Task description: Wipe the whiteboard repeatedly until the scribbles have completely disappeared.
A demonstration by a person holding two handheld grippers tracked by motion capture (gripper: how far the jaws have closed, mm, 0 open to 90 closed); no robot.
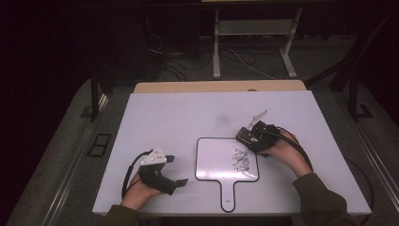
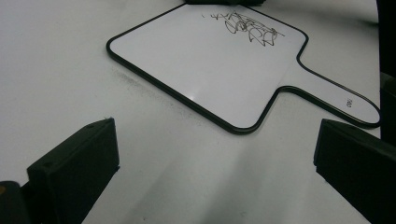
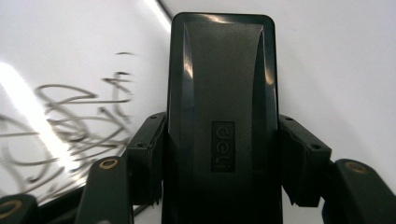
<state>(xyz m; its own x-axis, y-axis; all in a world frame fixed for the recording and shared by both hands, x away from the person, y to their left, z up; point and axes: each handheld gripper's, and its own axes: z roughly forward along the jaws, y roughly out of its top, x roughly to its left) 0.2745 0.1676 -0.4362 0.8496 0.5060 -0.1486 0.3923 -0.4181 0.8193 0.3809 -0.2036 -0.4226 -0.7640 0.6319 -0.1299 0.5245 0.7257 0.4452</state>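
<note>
Right gripper [image 1: 245,135], right of centre in the high view, clamped on a black eraser [image 3: 223,116]; in the right gripper view, jaws pressed against both long sides, eraser running up the middle of the frame. Eraser at the upper right corner of the whiteboard [image 1: 216,157], just above the scribble [image 1: 241,160]; contact with the board not clear. Whiteboard flat on the table [image 1: 188,113], lower centre of the high view, handle toward the bottom edge. Left gripper [image 1: 176,170] at lower left, resting on the table beside the board, jaws wide apart and holding nothing; in the left gripper view, whiteboard in the upper right, scribble [image 2: 250,30] at the top.
</note>
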